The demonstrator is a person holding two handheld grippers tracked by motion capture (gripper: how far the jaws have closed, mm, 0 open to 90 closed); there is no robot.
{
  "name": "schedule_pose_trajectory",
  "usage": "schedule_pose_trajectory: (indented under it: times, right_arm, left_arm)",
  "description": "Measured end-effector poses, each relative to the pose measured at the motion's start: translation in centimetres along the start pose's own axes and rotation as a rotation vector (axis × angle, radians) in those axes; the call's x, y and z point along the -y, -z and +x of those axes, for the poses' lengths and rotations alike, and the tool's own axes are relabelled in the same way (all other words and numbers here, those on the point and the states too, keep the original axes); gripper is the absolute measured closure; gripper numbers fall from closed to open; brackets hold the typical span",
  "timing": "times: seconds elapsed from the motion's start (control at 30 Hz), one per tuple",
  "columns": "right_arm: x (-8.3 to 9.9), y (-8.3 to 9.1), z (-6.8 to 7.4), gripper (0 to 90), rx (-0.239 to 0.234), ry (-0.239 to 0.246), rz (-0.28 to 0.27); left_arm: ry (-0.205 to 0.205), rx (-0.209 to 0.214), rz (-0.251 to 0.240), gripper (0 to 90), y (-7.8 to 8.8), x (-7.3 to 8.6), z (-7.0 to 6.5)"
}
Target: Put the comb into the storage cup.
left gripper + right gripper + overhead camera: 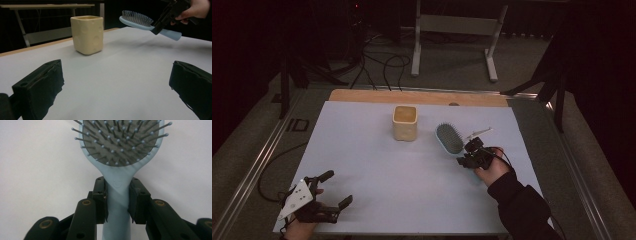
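A light blue hairbrush with a grey bristle pad hangs just above the white table, bristles up. My right gripper is shut on its handle, one jaw pressed to each side near the neck. In the left gripper view the hairbrush floats clear of the table with a hand behind it. A cream square cup stands upright at the table's middle back, left of the brush; the cream square cup stands ahead of my left jaws. My left gripper rests open at the front left corner with nothing between its jaws.
The white table sheet ends in a bare wooden strip along the far edge. Beyond it on the floor lie cables and a grey table frame.
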State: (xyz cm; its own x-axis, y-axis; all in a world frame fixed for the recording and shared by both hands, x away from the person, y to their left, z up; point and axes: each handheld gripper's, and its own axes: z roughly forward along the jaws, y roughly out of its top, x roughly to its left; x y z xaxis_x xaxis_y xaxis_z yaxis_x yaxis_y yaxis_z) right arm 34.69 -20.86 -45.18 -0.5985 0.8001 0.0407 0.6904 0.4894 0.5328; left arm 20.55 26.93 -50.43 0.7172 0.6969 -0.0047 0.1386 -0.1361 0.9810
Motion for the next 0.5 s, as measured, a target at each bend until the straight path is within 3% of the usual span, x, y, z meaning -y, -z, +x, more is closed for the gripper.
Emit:
schedule_pose_trajectory:
  times: [0.5]
  right_arm:
    - [-1.0,1.5,0.4,70.9,-0.013,0.007,-0.099]
  left_arm:
    - [0.001,-0.002,0.0,0.0,0.0,0.0,0.0]
